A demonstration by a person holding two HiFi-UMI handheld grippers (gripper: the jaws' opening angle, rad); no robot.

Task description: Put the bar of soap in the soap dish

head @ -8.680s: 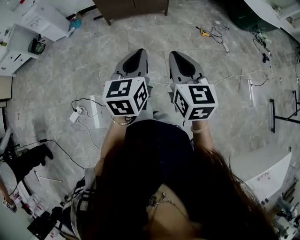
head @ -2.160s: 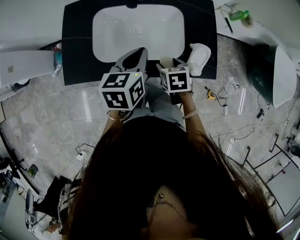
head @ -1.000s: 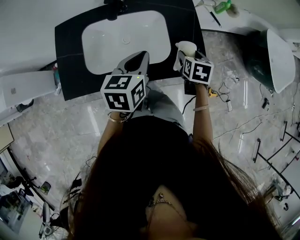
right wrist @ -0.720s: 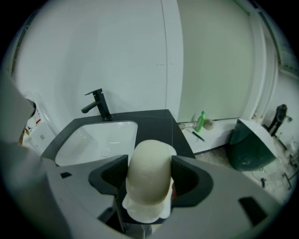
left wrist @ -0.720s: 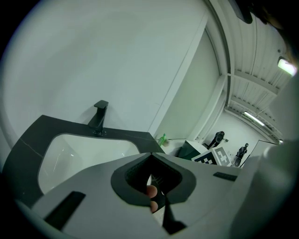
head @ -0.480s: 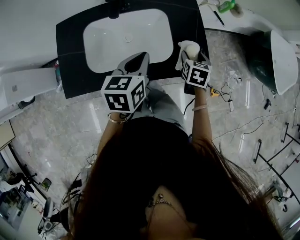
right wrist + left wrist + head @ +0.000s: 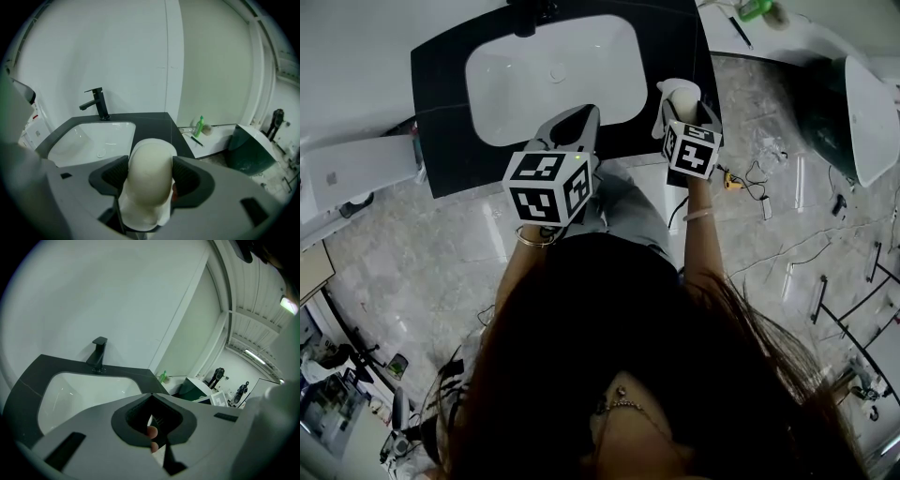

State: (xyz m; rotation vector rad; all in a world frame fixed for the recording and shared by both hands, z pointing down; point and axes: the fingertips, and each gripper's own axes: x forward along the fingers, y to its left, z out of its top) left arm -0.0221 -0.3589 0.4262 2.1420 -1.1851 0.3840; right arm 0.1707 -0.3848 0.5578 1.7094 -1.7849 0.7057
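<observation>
The right tool [image 7: 150, 180] is squeezing the bar of soap [image 7: 678, 93] at the table's [image 7: 670, 42] upper right, the empty left tool [image 7: 152, 420] is hanging closed, and lifting probably comes next.

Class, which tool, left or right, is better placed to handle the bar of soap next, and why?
Right. The right tool has its jaws closed on the bar of soap, at the right of the sink. The left tool is shut and empty, at the sink's front.
</observation>
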